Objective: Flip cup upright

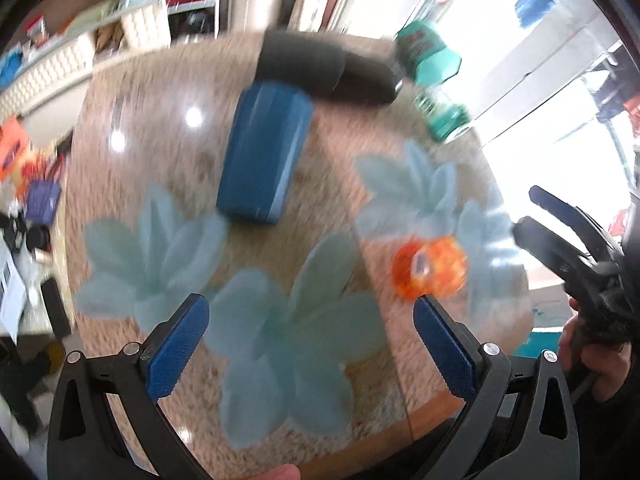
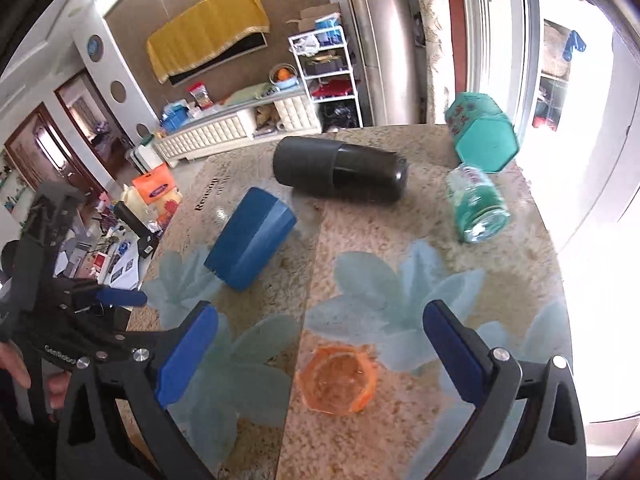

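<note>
1. A round table (image 2: 400, 220) with a speckled beige top and pale blue flower patterns carries several cups, most lying on their sides.
2. Which cup the task means cannot be told for certain. The orange cup (image 2: 338, 378), small and see-through, sits nearest the right gripper (image 2: 320, 350), between its fingers at about 6 o'clock on the table in the right wrist view. It appears to show its open mouth to the camera; whether it is tipped or standing is unclear.
3. A blue cup (image 2: 250, 238) lies on its side at about 9 o'clock from the table's middle. A large black cup (image 2: 340, 172) lies on its side at 12 o'clock. A clear green cup (image 2: 478, 212) lies at 2 o'clock, just beside a teal box (image 2: 482, 138).
4. The right gripper's fingers stand wide apart and hold nothing.
5. The left gripper (image 1: 312, 340) hovers over the table, its fingers also wide apart and empty. This view is motion-blurred; the orange cup (image 1: 430, 266) shows at 3 o'clock.
6. Judged by looks, the orange cup is thin, light plastic: slippery, and likely to skid. Gripping across its side wall near the rim seems safest, with gentle pressure.
</note>
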{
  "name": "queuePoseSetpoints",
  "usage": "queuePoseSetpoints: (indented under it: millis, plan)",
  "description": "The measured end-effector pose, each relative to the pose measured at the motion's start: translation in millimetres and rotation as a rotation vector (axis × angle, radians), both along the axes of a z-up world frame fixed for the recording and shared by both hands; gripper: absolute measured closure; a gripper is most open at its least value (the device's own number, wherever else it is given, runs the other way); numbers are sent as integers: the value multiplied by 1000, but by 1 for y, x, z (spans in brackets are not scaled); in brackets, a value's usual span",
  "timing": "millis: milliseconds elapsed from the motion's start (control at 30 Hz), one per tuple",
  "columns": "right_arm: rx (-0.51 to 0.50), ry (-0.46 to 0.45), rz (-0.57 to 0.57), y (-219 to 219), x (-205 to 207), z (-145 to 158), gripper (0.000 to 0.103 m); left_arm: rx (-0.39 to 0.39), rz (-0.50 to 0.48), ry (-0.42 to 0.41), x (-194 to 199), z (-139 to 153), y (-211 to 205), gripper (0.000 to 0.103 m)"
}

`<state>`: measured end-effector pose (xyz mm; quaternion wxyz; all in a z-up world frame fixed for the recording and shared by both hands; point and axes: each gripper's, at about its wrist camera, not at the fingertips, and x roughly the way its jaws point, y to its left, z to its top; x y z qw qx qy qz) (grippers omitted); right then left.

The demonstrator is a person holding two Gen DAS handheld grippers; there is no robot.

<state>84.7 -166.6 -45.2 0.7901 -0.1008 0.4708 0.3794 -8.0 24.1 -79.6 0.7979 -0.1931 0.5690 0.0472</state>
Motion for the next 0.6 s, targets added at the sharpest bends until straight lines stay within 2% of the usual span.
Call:
queuePoseSetpoints:
  millis: [133, 400, 500, 600]
  plan:
    - [-41, 90, -6, -1, 13, 3, 0, 57, -25, -82, 7, 25, -12, 0]
    - [-132, 42, 26, -12, 7, 19, 0, 113, -12, -130, 20, 49, -38, 0]
    - [-140, 54, 24, -17, 8, 21, 0, 136, -13, -137, 21, 55, -51, 0]
    - [-154, 17, 37, -23, 9, 26, 0, 161, -17, -151, 19, 59, -63, 0]
